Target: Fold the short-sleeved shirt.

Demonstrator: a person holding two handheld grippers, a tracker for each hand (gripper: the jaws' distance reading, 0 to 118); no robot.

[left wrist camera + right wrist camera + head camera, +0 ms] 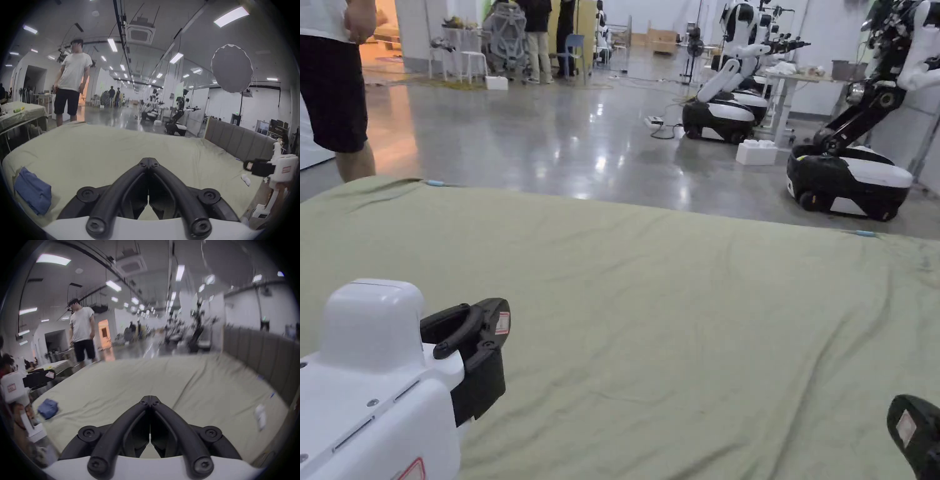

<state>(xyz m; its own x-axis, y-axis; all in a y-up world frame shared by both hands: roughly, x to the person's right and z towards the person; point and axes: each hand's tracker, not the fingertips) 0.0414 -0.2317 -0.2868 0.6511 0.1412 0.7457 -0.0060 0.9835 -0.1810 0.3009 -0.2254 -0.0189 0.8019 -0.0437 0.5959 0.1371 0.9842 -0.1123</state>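
- Left claw (148,160) sitting closest to the lens in left gripper view, jaws pressed tip to tip, gripping nothing, hovering over a green sheet (103,152) on the bed.
- Same left claw showing in head view (472,337) at lower left, white body, black jaws, above the sheet (675,325).
- Right claw (150,398) in right gripper view also closed tip to tip, empty, hanging over the sheet (123,382); this view is blurring.
- Right claw poking into head view at bottom right corner (915,434), just a black tip, so can't tell its state from there.
- Folded blue shirt (33,190) lying on the sheet near the bed edge, left of and nearer than the left claw's tips; in right gripper view (47,408) it is lying far left of the right claw, below the left claw.
- Small white item (246,178) resting on the sheet right of the left claw, under the right claw.
- Grey headboard (243,142) running along the bed's right side.
- Person (72,82) in white tee and black shorts standing beyond the bed's far left corner.
- Wheeled robots (847,178) parking on the glossy floor (550,144) past the bed.
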